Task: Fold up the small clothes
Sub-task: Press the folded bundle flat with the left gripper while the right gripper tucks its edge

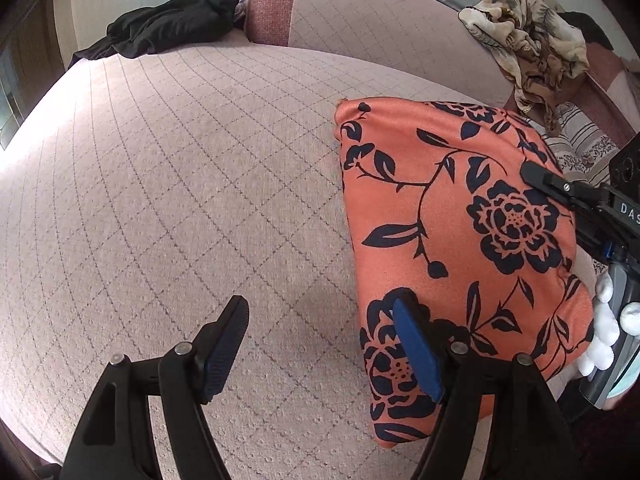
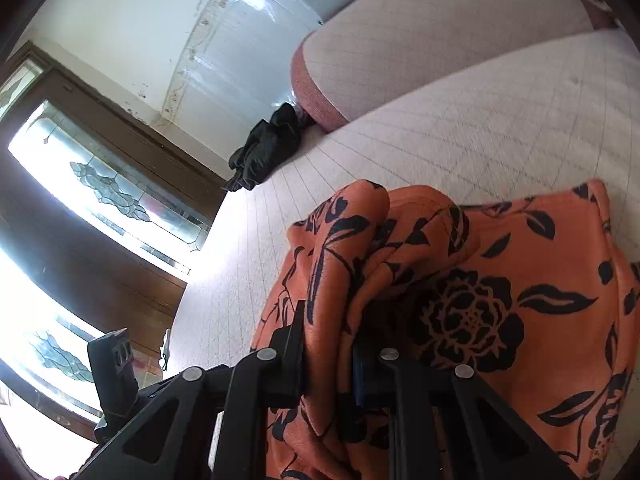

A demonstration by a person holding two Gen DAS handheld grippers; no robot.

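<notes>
L tongs (image 1: pixel 320 344) spread wide, nothing btwn the pads; the right-hand blue pad (image 1: pixel 416 350) sits over the near edge of the orange floral cloth (image 1: pixel 460 216), the other over bare quilted bed cover (image 1: pixel 180 168). Cloth lies folded flat, ahead & to the right of the L tongs. R tongs (image 2: pixel 326 344) clamped on a bunched fold of the same cloth (image 2: pixel 500 300), fabric draping over both fingers.

L view only: R tool (image 1: pixel 576 196) reaching in over the cloth's far-right side w/ a white-gloved hand (image 1: pixel 604 332) behind it; crumpled beige patterned garment (image 1: pixel 532 40) far right.

R view only: stained-glass windows (image 2: pixel 104 188) off left.

Both: black garment (image 1: pixel 172 26) far ahead by the pink bolster (image 1: pixel 276 8).
</notes>
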